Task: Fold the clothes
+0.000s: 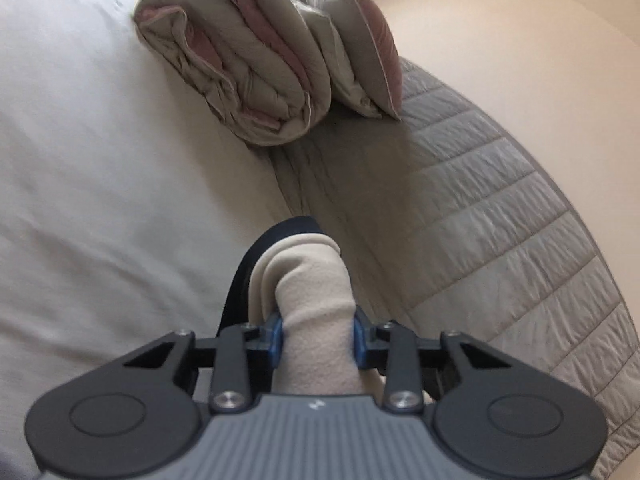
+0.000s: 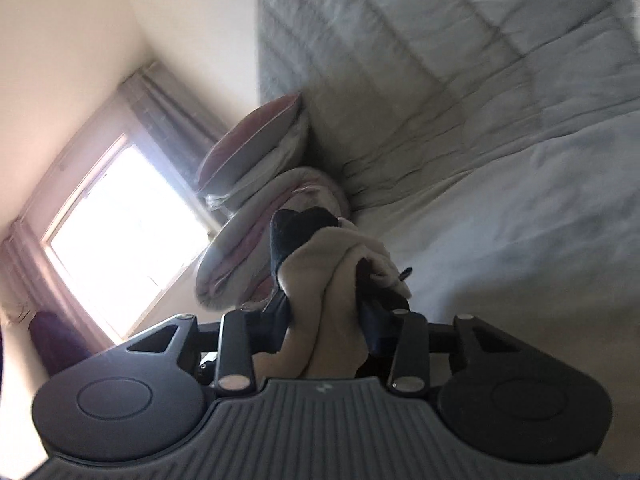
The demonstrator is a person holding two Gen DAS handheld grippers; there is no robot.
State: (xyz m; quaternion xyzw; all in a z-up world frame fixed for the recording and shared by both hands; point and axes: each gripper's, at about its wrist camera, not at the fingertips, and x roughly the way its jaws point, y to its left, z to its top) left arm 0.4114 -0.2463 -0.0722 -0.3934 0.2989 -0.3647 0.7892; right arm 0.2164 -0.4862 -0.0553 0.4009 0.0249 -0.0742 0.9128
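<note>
Both tongs grip the beige garment (image 1: 316,320), left tongs (image 1: 318,338) and right tongs (image 2: 324,316) clamped on bunched folds, lifted above the bed (image 1: 100,200). Mid-fold, likely; next it needs spreading flat.

Between my left gripper (image 1: 318,338) fingers sits a bunched garment (image 1: 316,304), with the bed sheet (image 1: 100,200) under it and to its left. To the right of the sheet lies the quilted cover (image 1: 500,216). Far ahead, a folded duvet (image 1: 244,68) rests on the bed, and a pillow (image 1: 360,52) leans just right of it, touching it. My right gripper (image 2: 324,316) also has the garment (image 2: 332,280) between its fingers. Beyond it are the duvet (image 2: 240,256) and the pillow (image 2: 256,140). The window (image 2: 120,232) is far on the left.
</note>
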